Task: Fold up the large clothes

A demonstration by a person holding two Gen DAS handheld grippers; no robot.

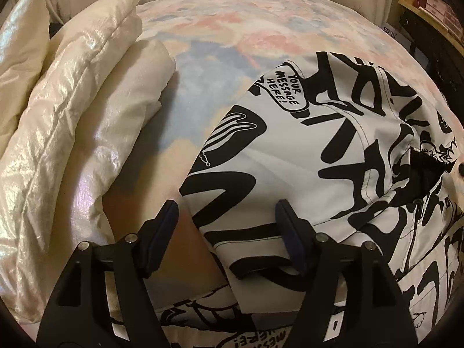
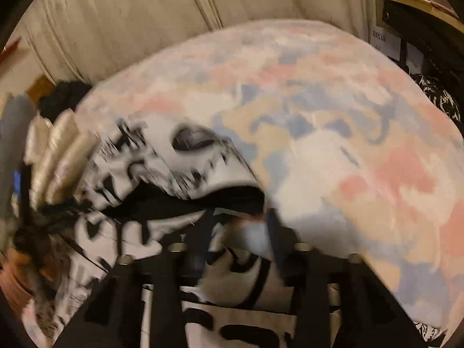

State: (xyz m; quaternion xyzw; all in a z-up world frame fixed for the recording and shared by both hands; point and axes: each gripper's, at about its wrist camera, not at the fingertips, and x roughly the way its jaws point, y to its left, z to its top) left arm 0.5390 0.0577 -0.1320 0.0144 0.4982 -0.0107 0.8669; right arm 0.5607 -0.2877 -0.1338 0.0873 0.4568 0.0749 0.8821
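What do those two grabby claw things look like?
The left gripper is matte black with two flat, angled arms, each with a cut-out slot and round silver bolts. Its fingers end in dark, navy-looking pads. The right gripper looks the same, though blurred. No cables, sleeves or markings show.

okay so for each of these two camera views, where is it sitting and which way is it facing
Left wrist: on the left gripper, angled down at the printed jacket and cream jacket; both fingers show, apart.
Right wrist: on the right gripper, angled down, blurred, at the printed jacket's edge; both fingers show.
Shared: printed jacket, pastel bedspread, curtain.
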